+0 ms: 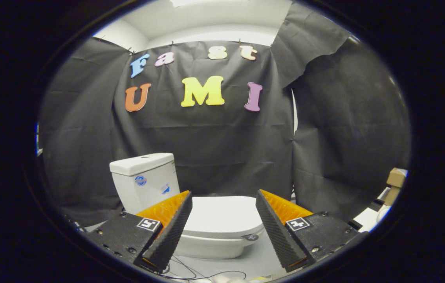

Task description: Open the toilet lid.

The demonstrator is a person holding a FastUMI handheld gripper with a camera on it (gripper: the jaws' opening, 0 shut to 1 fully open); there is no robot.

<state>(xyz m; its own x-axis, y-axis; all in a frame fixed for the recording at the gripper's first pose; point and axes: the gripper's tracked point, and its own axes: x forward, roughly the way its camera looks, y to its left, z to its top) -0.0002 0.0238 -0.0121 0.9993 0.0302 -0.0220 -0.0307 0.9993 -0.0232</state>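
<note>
A white toilet stands against the black cloth wall. Its lid (222,214) lies flat and closed over the bowl (210,245). The white tank (145,181) rises behind it, off to the left. My gripper (224,198) is open, its fingers spread wide with nothing between them. The lid shows in the gap between the fingers, just ahead of them and a little lower. No finger touches the toilet.
Black cloth walls close the booth behind and to the right. Thin cables (202,273) trail over the floor in front of the bowl. A cardboard box (396,179) and some white items sit far right, beyond the right finger.
</note>
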